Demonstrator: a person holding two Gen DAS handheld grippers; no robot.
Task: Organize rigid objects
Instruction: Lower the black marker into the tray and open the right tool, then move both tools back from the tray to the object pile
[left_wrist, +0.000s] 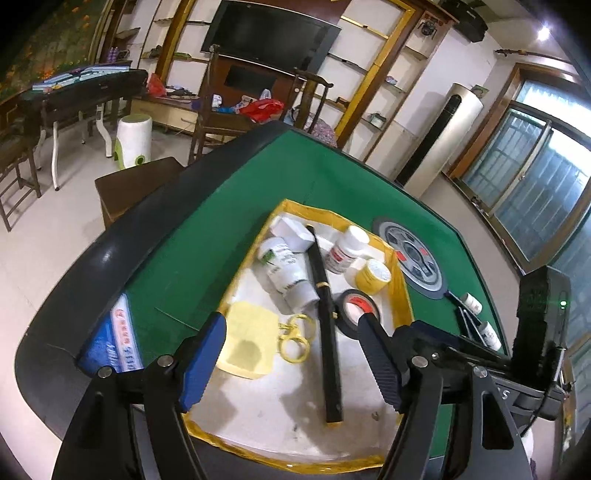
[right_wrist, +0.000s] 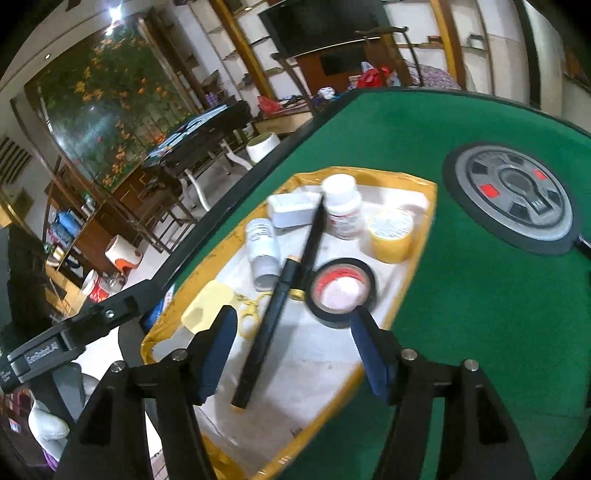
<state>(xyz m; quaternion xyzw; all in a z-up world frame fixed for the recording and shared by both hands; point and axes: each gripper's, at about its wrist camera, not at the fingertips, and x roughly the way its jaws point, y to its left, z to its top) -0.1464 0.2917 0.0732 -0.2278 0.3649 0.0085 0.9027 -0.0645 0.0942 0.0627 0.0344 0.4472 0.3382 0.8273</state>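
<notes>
Left wrist view, items left to right. Blue box (left_wrist: 114, 338): on the green table (left_wrist: 236, 177), left of the tray. White tray (left_wrist: 400, 291), yellow-rimmed, holding: yellow pad (left_wrist: 247, 343); yellow key clip (left_wrist: 293, 338); lying white bottle (left_wrist: 288, 273); white box (left_wrist: 291, 230) at far end; long black pen (left_wrist: 327, 325) lying near-to-far; black tape roll (left_wrist: 356, 312); labelled white bottle (left_wrist: 345, 249); yellow-rimmed jar (left_wrist: 371, 275). Grey round dial (left_wrist: 413, 254): set in the table, right of the tray. Two small bottles (left_wrist: 480, 317): far right, possibly more, partly hidden. Left gripper (left_wrist: 291, 358): released, over the tray's near half, nothing gripped. Right gripper (right_wrist: 293, 350): released, jaws astride the pen, pads clear of it.
</notes>
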